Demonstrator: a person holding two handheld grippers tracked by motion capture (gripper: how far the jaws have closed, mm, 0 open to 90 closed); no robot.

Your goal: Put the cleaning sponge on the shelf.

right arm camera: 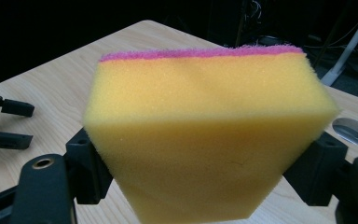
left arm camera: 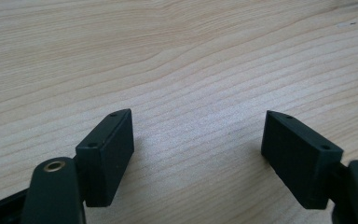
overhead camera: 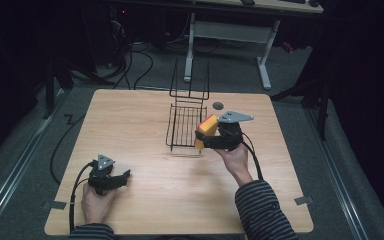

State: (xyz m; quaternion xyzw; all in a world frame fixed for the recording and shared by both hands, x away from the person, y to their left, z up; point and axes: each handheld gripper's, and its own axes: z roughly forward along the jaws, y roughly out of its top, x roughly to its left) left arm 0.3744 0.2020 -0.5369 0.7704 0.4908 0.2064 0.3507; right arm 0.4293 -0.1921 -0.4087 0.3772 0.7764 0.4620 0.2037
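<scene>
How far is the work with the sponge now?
Done: the right claw is shut on the sponge and holds it off the table. In hand: the sponge is beside the wire rack. Left, probably: putting it in the rack. The left claw is open, low over the table.

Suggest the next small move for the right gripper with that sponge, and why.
Probably ease the sponge leftward, over the wire rack. The right gripper is shut on it, squeezing its sides, at the rack's right edge and seemingly above the table. The left gripper sits open, idle.
</scene>
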